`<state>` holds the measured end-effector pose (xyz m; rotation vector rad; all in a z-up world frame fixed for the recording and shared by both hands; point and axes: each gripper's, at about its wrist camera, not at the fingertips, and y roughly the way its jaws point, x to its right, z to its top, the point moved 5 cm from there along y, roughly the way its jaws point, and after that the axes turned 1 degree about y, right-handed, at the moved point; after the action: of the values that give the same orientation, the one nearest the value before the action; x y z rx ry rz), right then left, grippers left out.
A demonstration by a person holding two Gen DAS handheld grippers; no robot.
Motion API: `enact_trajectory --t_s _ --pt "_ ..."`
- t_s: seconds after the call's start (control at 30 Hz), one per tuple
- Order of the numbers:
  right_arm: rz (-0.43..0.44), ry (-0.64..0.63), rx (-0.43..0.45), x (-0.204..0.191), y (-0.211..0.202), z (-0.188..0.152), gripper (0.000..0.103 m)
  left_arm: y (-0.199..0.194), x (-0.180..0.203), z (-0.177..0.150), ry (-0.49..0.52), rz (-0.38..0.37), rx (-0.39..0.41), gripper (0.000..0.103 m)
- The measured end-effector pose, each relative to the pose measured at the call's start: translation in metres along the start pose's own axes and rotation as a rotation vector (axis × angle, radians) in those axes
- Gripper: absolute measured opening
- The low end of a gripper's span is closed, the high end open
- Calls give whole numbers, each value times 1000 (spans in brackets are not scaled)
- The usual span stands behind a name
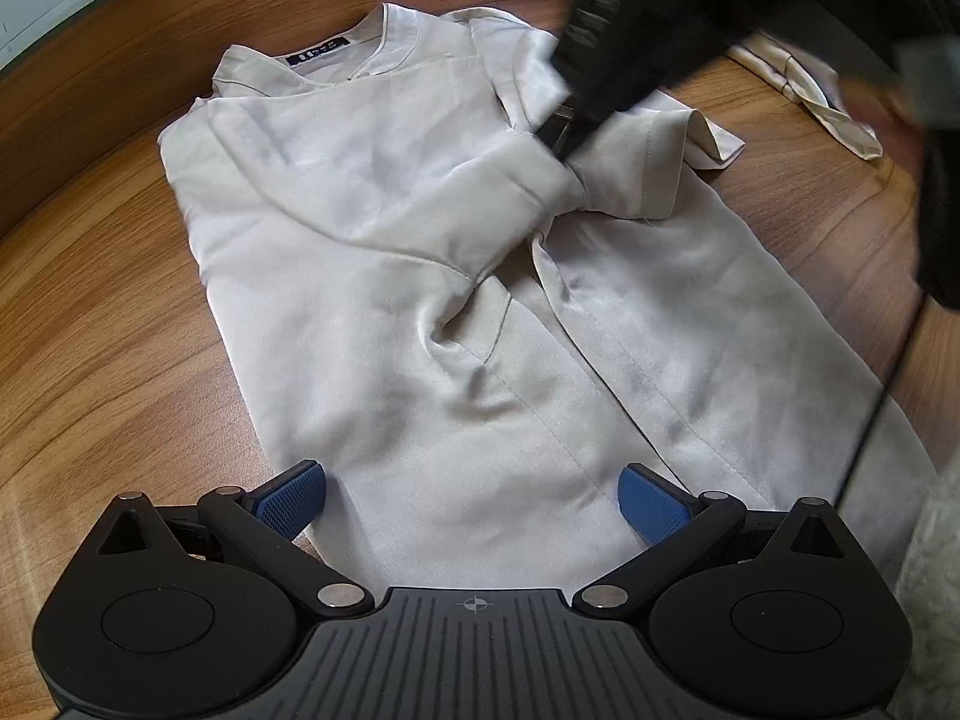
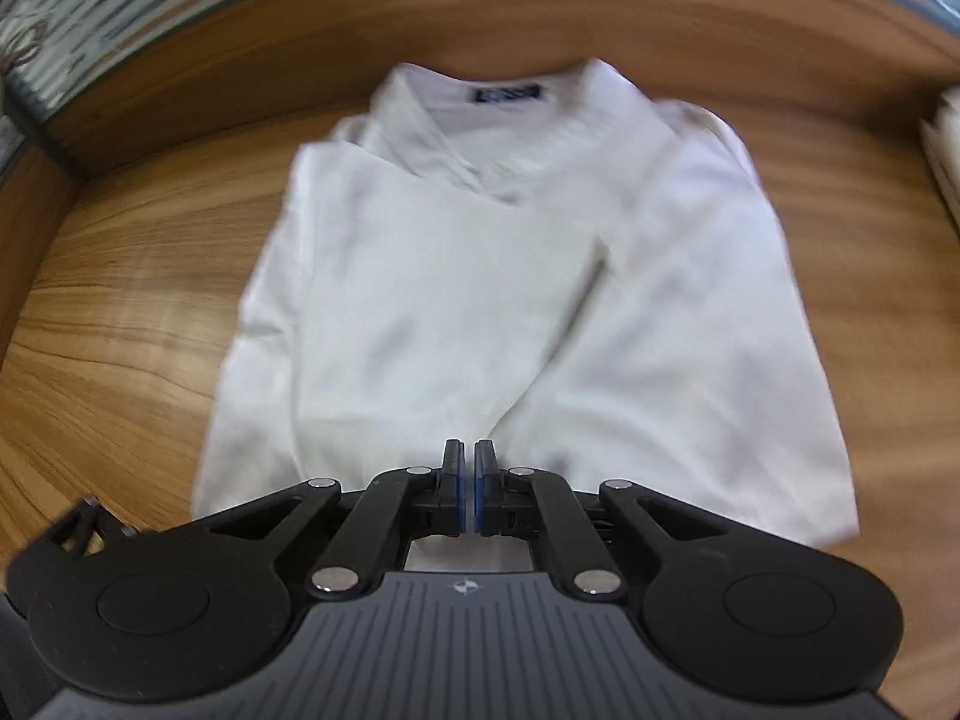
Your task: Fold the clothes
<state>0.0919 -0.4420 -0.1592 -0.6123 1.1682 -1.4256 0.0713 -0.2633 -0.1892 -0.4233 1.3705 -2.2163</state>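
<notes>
Spread wide over the hem: left hand-held gripper (image 1: 472,501), blue pads empty. Ahead, pale grey satin short-sleeved shirt (image 1: 390,276) flat on the wood-grain bench (image 1: 102,324), left sleeve and side already turned in. Further right, right hand-held gripper (image 1: 561,135) nearly closed at the crossed sleeves; grip on cloth unclear. Probably midway: right side unsettled, crosswise fold remaining. Beyond, crumpled cream cloth (image 1: 810,96).

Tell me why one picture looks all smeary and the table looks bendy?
Right wrist view: motion blur smears the white shirt and its collar label. Left wrist view: the shirt's seams are crisp, but the right gripper above it is a dark blur. Both views: the fisheye lens curves the wooden table edge; the light is soft, without glare.
</notes>
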Motion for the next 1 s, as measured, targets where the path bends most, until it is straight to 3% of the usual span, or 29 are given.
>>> enact_trajectory --t_s 0.1,0.37,0.5,0.8,0.87,0.97,1.0 --pt "-29 62 35 21 -13 -9 21 0 3 -2 0 0 -2 103" --pt "-206 228 125 99 -38 -24 31 4 3 -1 -1 1 -6 103" --pt "-258 286 141 127 -38 -31 45 3 3 -1 -1 1 -13 103" --pt "-325 274 121 153 -19 -29 47 3 3 -1 -1 1 -22 103" --pt "-323 248 120 150 -18 -29 42 3 3 -1 -2 2 -22 103" --pt "-298 208 121 143 -17 -28 10 3 3 -2 -2 2 -21 103" --pt "-289 207 121 141 -18 -27 6 3 3 -2 -2 2 -21 103"
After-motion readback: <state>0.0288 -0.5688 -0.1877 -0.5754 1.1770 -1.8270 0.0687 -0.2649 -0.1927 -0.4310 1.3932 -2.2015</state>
